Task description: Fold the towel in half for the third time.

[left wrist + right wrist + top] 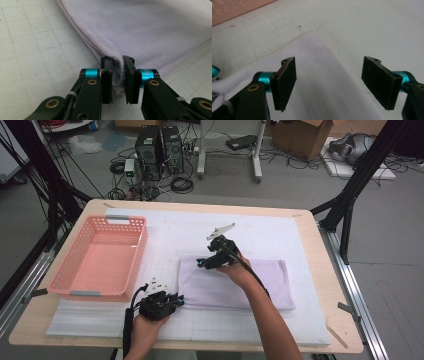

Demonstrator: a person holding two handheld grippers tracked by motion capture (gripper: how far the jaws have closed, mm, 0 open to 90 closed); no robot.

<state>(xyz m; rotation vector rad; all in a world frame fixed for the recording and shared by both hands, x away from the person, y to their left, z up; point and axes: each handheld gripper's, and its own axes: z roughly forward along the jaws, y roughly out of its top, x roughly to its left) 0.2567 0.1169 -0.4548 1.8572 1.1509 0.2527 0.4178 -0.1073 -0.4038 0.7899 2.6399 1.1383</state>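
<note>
- Nearest the desk's front edge, in the high view: the left claw, held low in the person's left hand, meets the near left corner of the folded lilac towel.
- Left gripper view — the left claw has its jaws drawn nearly together on that corner; a bunched fold of the towel fills the narrow gap and both pads press on it. The stacked hems run away up and to the left, lying flat on the gridded white mat.
- Mid-desk, high view: the towel lies as a long flat rectangle on the mat, its long side running left to right, just beside the basket and apart from it.
- Over the towel's far left part: the right claw, carried by the right hand, whose forearm crosses the cloth.
- Right gripper view — the right claw stands wide open above the towel; the pads hold nothing, and a rounded corner of the towel lies just ahead of them.
- Farther left: an empty pink basket rests on the mat, its long side running front to back.
- Beyond the desk: grey floor with computer towers, cables and a cardboard box.
</note>
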